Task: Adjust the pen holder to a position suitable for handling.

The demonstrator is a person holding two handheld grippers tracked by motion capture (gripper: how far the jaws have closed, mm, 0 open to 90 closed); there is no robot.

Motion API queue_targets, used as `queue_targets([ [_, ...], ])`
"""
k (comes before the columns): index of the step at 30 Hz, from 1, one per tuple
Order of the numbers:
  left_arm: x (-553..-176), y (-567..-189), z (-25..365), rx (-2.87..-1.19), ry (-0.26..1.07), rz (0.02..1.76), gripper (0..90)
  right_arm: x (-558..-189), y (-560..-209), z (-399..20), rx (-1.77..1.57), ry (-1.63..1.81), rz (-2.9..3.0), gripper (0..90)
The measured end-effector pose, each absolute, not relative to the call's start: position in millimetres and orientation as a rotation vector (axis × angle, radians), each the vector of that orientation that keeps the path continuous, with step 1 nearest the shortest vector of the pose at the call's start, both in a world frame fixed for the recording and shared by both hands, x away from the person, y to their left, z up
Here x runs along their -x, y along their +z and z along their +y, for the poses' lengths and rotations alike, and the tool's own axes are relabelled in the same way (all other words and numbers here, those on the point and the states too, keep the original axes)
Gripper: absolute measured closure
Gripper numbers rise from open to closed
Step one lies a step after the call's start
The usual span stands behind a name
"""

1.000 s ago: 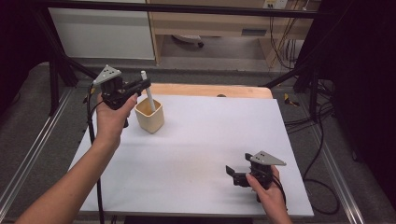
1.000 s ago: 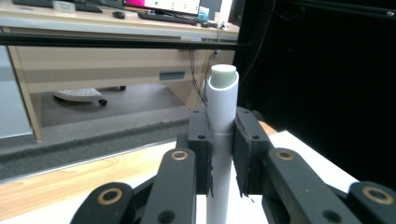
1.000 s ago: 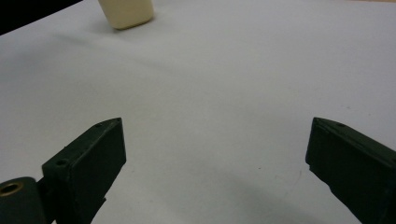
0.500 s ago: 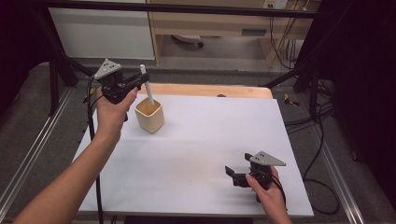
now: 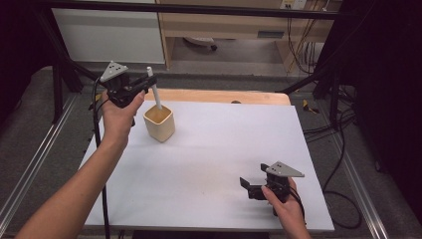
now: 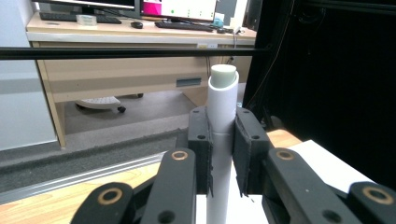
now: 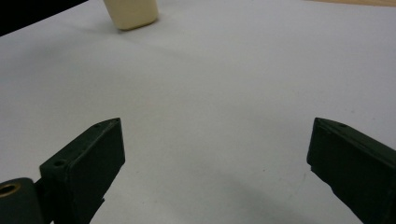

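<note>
- the cream cup (image 5: 159, 123) is the landmark; it stands upright on the white table (image 5: 214, 159), toward the far left part of it.
- the left gripper (image 5: 148, 85) hangs just above and beside the cup's far-left rim, clenched on a white tube (image 5: 154, 91) near its top end.
- in the left gripper view the jaws press both sides of the white tube (image 6: 222, 116), its capped end poking out above them.
- the tube leans slightly, its lower end down inside the cup's mouth; whether it touches the bottom can't be told.
- the tube looks rigid, light and smooth, so likely a bit slippery; a hold on the upper shaft below the cap, square across it, seems soundest.
- the cup looks light with nothing bracing it, so a sideways drag from the tube could tip it.
- the right gripper (image 5: 251, 188) rests well apart from the cup, toward the near right of the table, released with jaws spread wide and nothing between them.
</note>
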State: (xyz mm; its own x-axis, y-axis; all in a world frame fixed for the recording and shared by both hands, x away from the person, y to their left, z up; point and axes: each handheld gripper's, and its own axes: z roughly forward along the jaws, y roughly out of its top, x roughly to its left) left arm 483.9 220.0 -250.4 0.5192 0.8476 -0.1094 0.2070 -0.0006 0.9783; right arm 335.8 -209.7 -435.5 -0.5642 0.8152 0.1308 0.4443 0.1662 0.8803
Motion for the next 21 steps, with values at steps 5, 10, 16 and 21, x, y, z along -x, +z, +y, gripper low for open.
queue_targets([
  [5,-486,-252,222,-1.520,0.655,0.952,78.8,-336,-436,-210,-1.201,1.364,2.076,4.6],
  [10,-489,-253,224,-1.518,0.659,0.961,78.8,-336,-435,-209,-1.188,1.361,2.078,5.4],
  [16,-492,-258,226,-1.506,0.646,0.981,78.7,-336,-436,-209,-1.197,1.362,2.079,4.3],
  [21,-495,-262,227,-1.502,0.642,0.997,78.7,-336,-437,-209,-1.207,1.355,2.081,4.3],
])
